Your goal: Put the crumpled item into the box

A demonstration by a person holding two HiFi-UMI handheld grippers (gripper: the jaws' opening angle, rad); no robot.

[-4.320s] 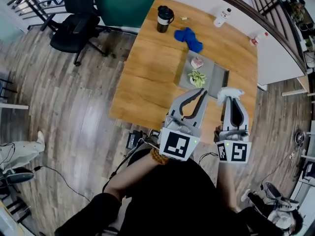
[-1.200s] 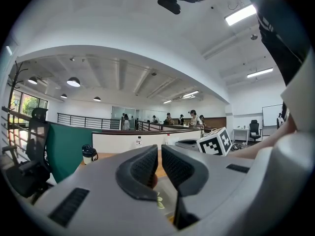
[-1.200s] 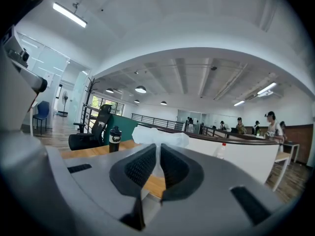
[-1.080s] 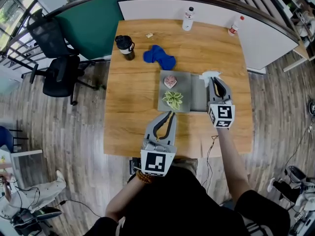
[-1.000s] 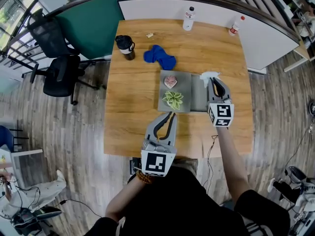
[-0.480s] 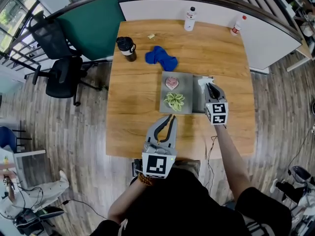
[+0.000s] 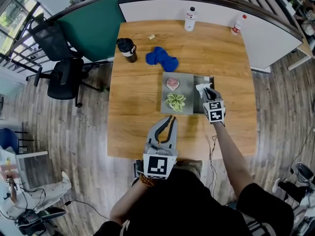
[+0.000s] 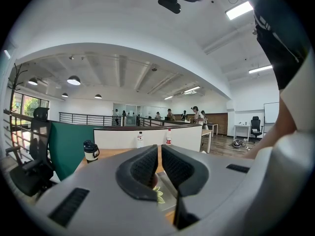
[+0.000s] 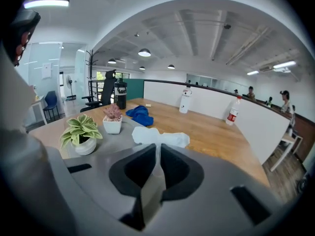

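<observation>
Pinches the crumpled white item (image 7: 200, 87) with the right gripper (image 7: 206, 89), clenched on a thin twisted part of it, with the loose, puffy bulk sticking out past the jaw tips. Holds it over the open right compartment of the grey box (image 7: 188, 85) on the wooden table (image 7: 138, 112), toward the far end of that opening. Cannot tell from above whether it touches the rim or hangs clear of it. Shows, on the flat left part of the same box, two small plants in white pots, both upright and just beside the opening: a green-and-white striped plant (image 7: 175, 101) on the near side and a pink succulent (image 7: 172, 83) on the far side. Holds the left gripper (image 7: 170, 119) over the near side of the table, close to the near-left corner of the box and pointing away from the body. Draws its jaws together to only a thin slit, with nothing between them. Has, farther back on the table, a blue cloth (image 7: 161, 57), a black travel mug (image 7: 127, 48) to the left of it, a small pale scrap (image 7: 152, 36), and at the far edge a white bottle (image 7: 189, 18) and a bottle with a red cap (image 7: 238, 25), well apart from each other. Beside the table, at the left, black office chairs (image 7: 64, 75) on a wooden floor (image 7: 59, 132).
</observation>
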